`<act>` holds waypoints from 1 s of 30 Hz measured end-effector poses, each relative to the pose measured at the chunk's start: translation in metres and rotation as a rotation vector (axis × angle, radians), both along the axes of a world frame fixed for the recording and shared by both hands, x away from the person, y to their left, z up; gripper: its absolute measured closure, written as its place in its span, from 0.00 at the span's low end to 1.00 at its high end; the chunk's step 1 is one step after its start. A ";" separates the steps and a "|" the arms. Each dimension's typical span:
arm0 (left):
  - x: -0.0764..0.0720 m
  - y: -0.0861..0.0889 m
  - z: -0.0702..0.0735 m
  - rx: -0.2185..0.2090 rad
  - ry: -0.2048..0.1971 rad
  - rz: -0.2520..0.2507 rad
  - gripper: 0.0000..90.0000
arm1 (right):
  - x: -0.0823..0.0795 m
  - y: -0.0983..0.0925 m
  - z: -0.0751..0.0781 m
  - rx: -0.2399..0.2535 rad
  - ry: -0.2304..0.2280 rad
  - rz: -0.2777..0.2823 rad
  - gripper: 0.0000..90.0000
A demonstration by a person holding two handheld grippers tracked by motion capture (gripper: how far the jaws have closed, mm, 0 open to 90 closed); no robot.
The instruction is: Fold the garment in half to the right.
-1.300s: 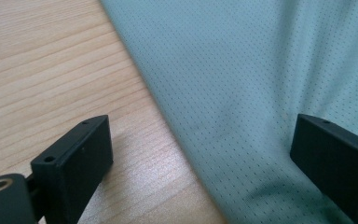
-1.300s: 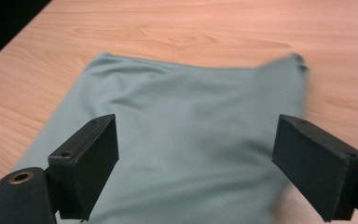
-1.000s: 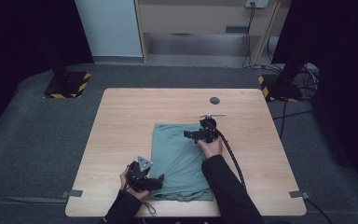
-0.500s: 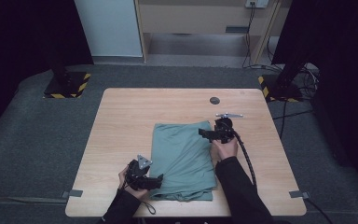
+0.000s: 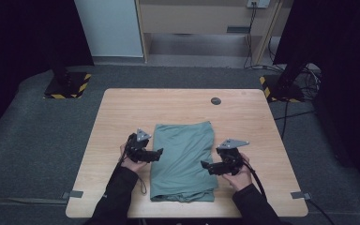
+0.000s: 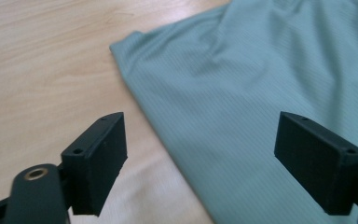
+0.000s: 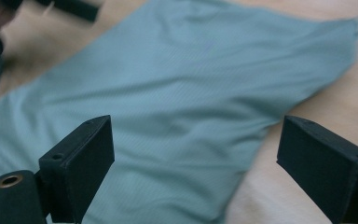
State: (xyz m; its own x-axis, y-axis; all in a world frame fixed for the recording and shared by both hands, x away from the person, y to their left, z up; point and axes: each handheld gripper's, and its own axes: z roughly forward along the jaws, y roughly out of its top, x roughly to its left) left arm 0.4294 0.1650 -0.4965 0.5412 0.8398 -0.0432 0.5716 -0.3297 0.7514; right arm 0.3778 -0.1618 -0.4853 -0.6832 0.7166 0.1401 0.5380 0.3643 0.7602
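The wooden table [image 5: 122,117] carries a folded green cloth [image 5: 183,159], which lies near the table's front edge, a little left of its middle. The left gripper [image 5: 157,154] sits at the cloth's left edge; its jaws gape with nothing pinched and have just been closing a little, the cloth's edge running below them. The right gripper [image 5: 206,166] sits at the cloth's right edge, jaws wide and just opening further, holding nothing. A small dark disc [image 5: 215,101] lies beyond the cloth, well apart.

Sage-green ribbed cloth [image 5: 183,159] on pale wood table [image 5: 122,112].
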 end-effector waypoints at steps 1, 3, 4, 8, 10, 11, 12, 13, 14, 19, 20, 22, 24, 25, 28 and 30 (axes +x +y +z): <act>0.008 -0.001 0.000 0.002 0.004 -0.009 0.20 | -0.003 0.004 -0.004 -0.012 0.010 0.016 0.12; 0.021 -0.005 -0.002 -0.014 0.006 -0.017 0.21 | -0.008 0.012 -0.012 -0.038 0.012 0.039 0.11; 0.027 -0.008 -0.004 -0.003 -0.003 -0.023 0.21 | -0.010 0.017 -0.016 -0.058 0.013 0.046 0.11; 0.045 -0.020 -0.012 0.035 -0.007 -0.038 0.22 | -0.017 0.030 -0.025 -0.093 0.021 0.083 0.10; 0.052 -0.024 -0.018 0.050 -0.008 -0.038 0.22 | -0.020 0.034 -0.027 -0.093 0.023 0.098 0.10; 0.052 -0.024 -0.018 0.050 -0.008 -0.038 0.22 | -0.022 0.036 -0.029 -0.095 0.018 0.101 0.10; 0.058 -0.028 -0.023 0.057 0.002 -0.024 0.22 | -0.023 0.037 -0.031 -0.098 0.016 0.099 0.11; 0.061 -0.029 -0.026 0.061 0.000 -0.017 0.22 | -0.024 0.037 -0.033 -0.109 0.020 0.098 0.11; 0.061 -0.029 -0.026 0.061 0.000 -0.017 0.22 | -0.024 0.037 -0.033 -0.109 0.020 0.098 0.11; 0.069 -0.028 -0.037 0.050 0.018 0.005 0.21 | -0.028 0.037 -0.041 -0.142 0.001 0.095 0.11; 0.070 -0.028 -0.037 0.053 0.014 0.006 0.21 | -0.030 0.038 -0.042 -0.152 -0.009 0.094 0.11; 0.072 -0.028 -0.037 0.054 0.017 0.009 0.21 | -0.035 0.041 -0.045 -0.189 -0.059 0.093 0.11; 0.074 -0.029 -0.035 0.069 0.038 0.011 0.21 | -0.039 0.039 -0.046 -0.176 -0.064 0.085 0.11; 0.075 -0.030 -0.034 0.075 0.045 0.012 0.21 | -0.040 0.037 -0.046 -0.179 -0.057 0.090 0.11; 0.077 -0.031 -0.032 0.086 0.061 0.021 0.20 | -0.047 0.032 -0.045 -0.189 -0.046 0.095 0.11; 0.078 -0.033 -0.031 0.091 0.073 0.036 0.19 | -0.051 0.028 -0.045 -0.176 -0.039 0.079 0.11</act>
